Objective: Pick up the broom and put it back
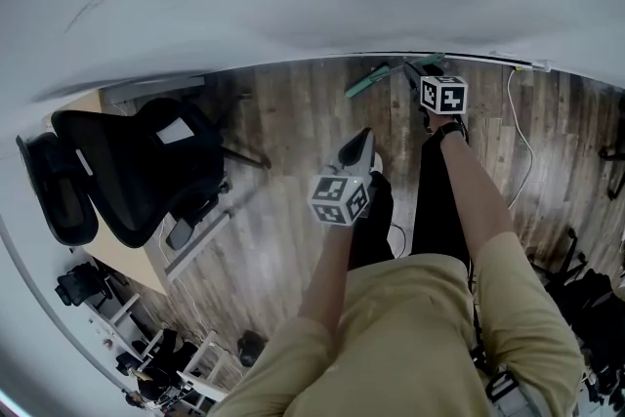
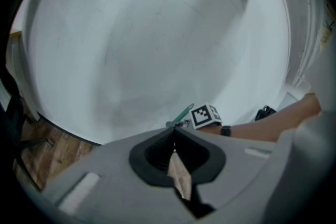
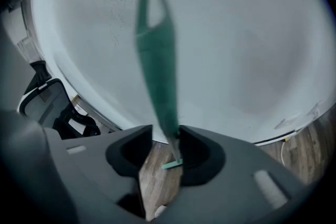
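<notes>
Before the white wall [image 3: 236, 34], the green tapering broom handle [image 3: 157, 60] rose from between our right gripper [image 3: 165, 136] jaws, loop end uppermost. They seemed clamped on its thin lower part, though blur left the contact uncertain. Our left gripper [image 2: 175, 131] was closed on nothing, nearby above the wood-plank floor [image 1: 293, 132].
</notes>
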Action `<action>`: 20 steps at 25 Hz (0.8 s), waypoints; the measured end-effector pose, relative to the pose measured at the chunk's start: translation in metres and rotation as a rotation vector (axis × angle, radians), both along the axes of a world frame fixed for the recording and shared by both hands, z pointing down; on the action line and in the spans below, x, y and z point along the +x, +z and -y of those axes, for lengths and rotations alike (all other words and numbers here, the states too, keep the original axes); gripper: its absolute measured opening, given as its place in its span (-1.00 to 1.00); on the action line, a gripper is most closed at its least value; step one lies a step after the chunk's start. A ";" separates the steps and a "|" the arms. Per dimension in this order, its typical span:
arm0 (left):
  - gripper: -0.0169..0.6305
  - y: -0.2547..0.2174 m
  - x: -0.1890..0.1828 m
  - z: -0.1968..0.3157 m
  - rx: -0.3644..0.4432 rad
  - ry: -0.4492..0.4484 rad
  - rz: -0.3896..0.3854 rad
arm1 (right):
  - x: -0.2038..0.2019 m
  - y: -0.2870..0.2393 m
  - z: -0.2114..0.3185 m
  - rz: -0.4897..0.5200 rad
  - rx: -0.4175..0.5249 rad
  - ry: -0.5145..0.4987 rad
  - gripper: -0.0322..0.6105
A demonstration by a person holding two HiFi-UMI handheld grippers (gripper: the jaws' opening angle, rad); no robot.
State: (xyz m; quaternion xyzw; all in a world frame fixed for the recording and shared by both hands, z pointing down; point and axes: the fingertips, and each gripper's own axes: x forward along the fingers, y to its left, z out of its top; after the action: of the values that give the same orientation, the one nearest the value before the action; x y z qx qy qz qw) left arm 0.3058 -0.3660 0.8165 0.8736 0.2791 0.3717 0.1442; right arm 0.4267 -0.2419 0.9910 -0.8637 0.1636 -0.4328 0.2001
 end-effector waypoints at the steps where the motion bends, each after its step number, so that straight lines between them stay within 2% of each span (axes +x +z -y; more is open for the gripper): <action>1: -0.95 0.000 0.000 -0.004 -0.001 0.005 0.000 | -0.003 0.002 -0.003 -0.001 -0.017 0.000 -0.56; 7: -0.95 0.007 -0.005 -0.015 0.002 0.027 0.010 | -0.002 0.005 -0.006 -0.045 -0.015 0.015 -0.57; 10: -0.95 0.013 -0.011 -0.015 0.006 0.028 0.024 | 0.001 0.005 -0.006 -0.046 -0.053 -0.004 -0.60; 15: -0.95 0.017 -0.017 -0.008 0.009 0.017 0.033 | -0.009 -0.002 -0.007 0.098 -0.136 -0.069 -0.63; 20: -0.95 0.012 -0.014 -0.002 -0.007 -0.005 0.024 | -0.033 -0.015 -0.005 0.179 -0.150 -0.104 -0.63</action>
State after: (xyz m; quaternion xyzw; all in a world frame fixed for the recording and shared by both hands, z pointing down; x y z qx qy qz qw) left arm 0.2921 -0.3637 0.8281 0.8693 0.2764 0.3807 0.1513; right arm 0.3941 -0.2368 0.9760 -0.8245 0.1569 -0.5289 0.1257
